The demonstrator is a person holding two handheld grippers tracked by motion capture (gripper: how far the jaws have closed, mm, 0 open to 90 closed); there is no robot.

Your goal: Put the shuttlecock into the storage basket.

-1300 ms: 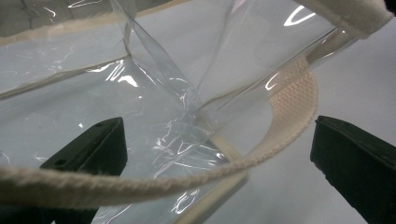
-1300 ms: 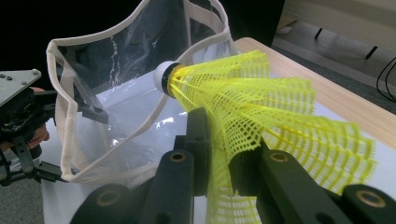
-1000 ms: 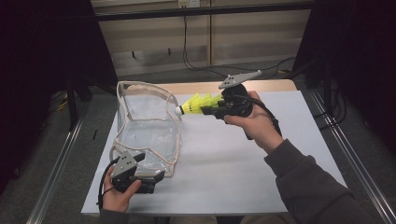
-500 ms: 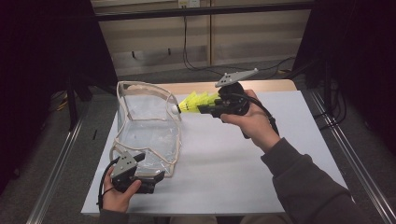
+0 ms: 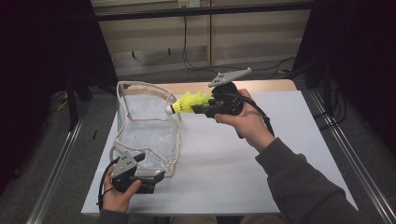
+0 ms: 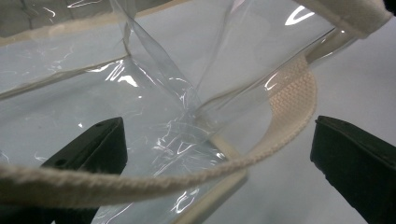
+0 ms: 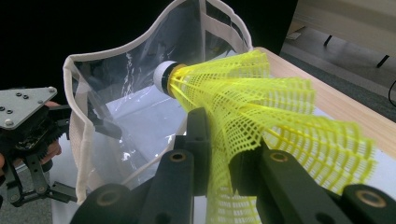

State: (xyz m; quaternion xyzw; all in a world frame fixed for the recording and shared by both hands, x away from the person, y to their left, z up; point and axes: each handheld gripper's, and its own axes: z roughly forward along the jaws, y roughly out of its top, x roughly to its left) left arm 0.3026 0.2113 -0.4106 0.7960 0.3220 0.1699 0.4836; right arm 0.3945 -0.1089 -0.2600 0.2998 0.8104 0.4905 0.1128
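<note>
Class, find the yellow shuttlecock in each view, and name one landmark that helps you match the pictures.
High view: yellow shuttlecock at upper centre, held in the right claw, white tip at the bag's rim.
Left gripper view: not in it.
Right gripper view: shuttlecock at centre-right between the black jaws.
Shared landmark: the clear bag with cream trim.
</note>
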